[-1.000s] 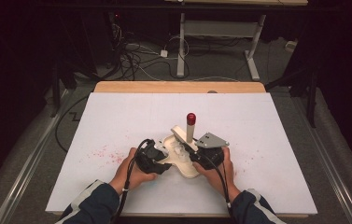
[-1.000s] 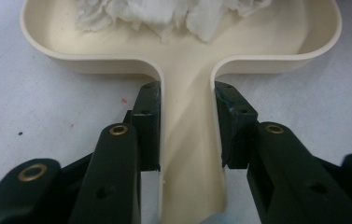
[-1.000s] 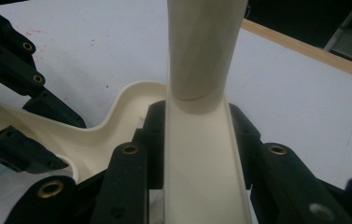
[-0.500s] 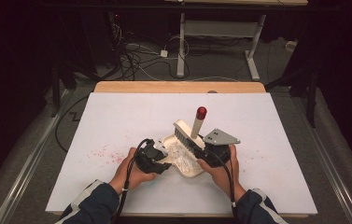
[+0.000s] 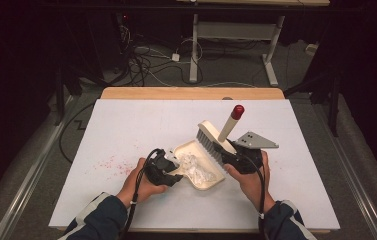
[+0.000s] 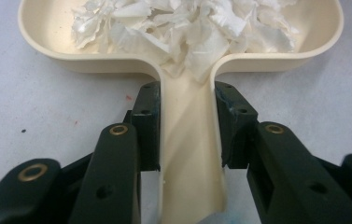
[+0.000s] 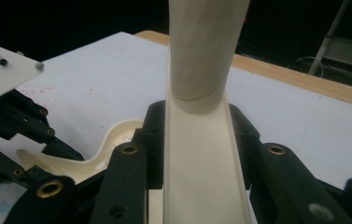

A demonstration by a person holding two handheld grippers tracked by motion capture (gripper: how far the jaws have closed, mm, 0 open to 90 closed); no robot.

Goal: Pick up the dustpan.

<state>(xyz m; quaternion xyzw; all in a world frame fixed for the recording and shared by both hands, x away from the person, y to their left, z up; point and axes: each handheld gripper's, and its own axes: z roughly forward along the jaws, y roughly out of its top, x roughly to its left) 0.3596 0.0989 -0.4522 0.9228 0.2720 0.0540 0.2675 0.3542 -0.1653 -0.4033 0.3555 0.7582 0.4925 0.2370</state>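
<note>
I saw dustpan handle squeezed tight between left gripper fingers, frame middle. Right gripper pinched brush handle, fingers on both sides.

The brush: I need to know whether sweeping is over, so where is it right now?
In the high view the brush is gripped by the right tool, tilted at the dustpan's far right edge, right of the crumpled paper, red-tipped handle pointing up.
</note>
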